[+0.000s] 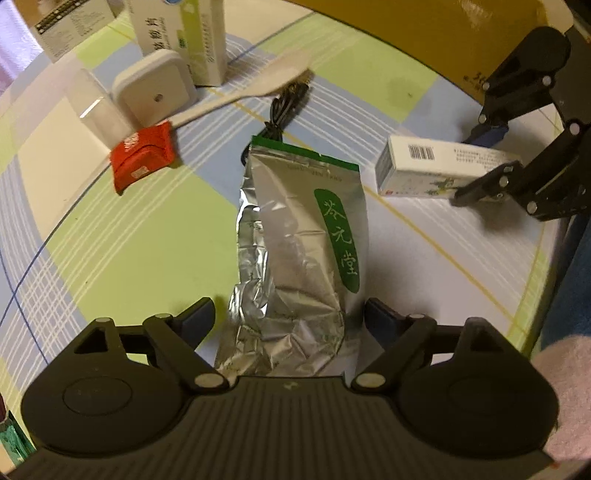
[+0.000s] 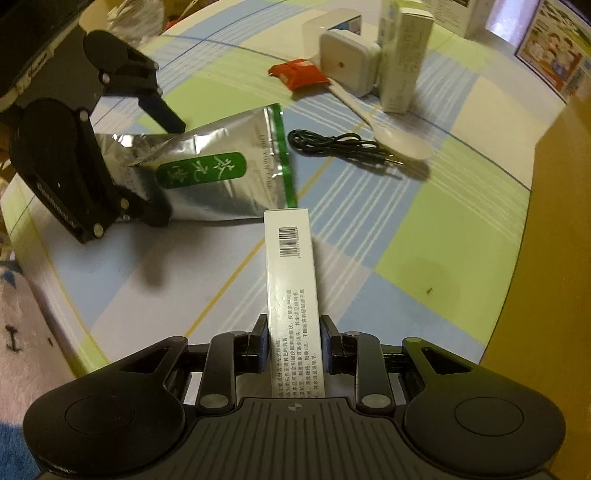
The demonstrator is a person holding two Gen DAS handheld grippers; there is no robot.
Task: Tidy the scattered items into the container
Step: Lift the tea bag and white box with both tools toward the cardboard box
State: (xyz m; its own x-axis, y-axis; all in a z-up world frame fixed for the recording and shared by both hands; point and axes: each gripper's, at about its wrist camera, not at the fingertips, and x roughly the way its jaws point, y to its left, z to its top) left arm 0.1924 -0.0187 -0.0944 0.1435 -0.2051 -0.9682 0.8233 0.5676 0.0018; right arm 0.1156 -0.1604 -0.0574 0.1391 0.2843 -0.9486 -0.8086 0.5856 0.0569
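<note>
Left tool (image 1: 290,314) gapes around foil pouch (image 1: 306,229) (untouched); right tool (image 2: 291,339) clamps carton (image 2: 291,277), table edge near.

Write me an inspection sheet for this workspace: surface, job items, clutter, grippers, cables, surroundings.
Surface: checked tablecloth in green, blue and cream; a small dark speck on it.
Job's things: silver foil pouch lying flat; long white carton with a barcode; red packet; white spoon; square white device; upright medicine box. Yellow-brown container at the table edge.
Clutter: nothing seen beyond the scattered items.
Grippers: left gripper open, fingers either side of the pouch's end, not pressing. Right gripper shut on the white carton.
Cables: one coiled black cable beside the spoon.
Surroundings: pale pink fabric off the table edge.
</note>
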